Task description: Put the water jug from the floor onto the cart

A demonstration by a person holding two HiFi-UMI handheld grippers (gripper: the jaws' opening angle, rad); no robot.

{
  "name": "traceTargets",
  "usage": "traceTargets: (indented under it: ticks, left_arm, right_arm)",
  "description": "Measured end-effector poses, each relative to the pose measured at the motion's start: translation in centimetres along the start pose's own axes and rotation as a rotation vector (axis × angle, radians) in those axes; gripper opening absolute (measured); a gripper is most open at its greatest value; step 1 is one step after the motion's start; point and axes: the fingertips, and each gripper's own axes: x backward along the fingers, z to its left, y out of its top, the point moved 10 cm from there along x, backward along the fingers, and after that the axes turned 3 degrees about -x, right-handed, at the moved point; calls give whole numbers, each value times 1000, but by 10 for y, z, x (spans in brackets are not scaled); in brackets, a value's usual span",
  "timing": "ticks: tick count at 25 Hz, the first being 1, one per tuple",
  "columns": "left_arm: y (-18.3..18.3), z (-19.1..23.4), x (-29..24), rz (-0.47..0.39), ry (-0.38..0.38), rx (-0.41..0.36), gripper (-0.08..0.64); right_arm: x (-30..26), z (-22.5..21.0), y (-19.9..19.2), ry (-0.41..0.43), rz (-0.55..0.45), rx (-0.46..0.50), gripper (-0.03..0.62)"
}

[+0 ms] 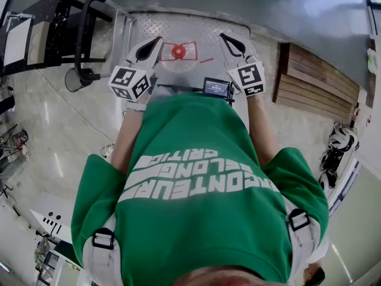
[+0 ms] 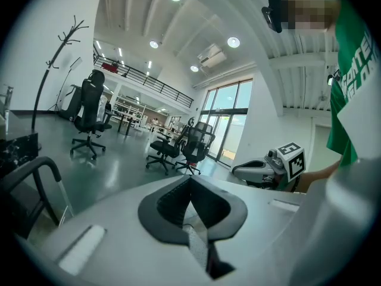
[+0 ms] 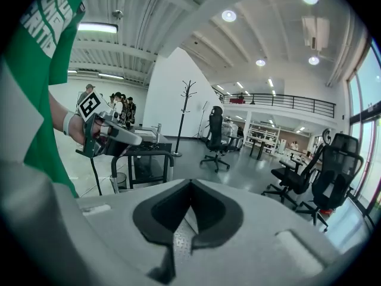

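Past green shirt (image 1: pixel 202 207), left gripper (image 1: pixel 156 42) and right gripper (image 1: pixel 225 39), fingers (image 2: pixel 172 201) closed, flank jug (image 1: pixel 178 51) over cart (image 1: pixel 196 25)

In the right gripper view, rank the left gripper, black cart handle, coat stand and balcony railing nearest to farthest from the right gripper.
1. left gripper, at left.
2. black cart handle, just behind it.
3. coat stand, centre, beyond the handle.
4. balcony railing, high at far right.
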Motion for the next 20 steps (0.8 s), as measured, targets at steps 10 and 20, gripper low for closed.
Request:
traceTargets:
  ticks: [10,20]
  left_arm:
    - [-4,-2,-2,15,-1,-1,14]
    - [-3,0,-3,22,-1,0,15]
  right_arm:
    - [-8,6,-3,36,18,25,-8]
    - [-19,7,-3,50,21,38,-8]
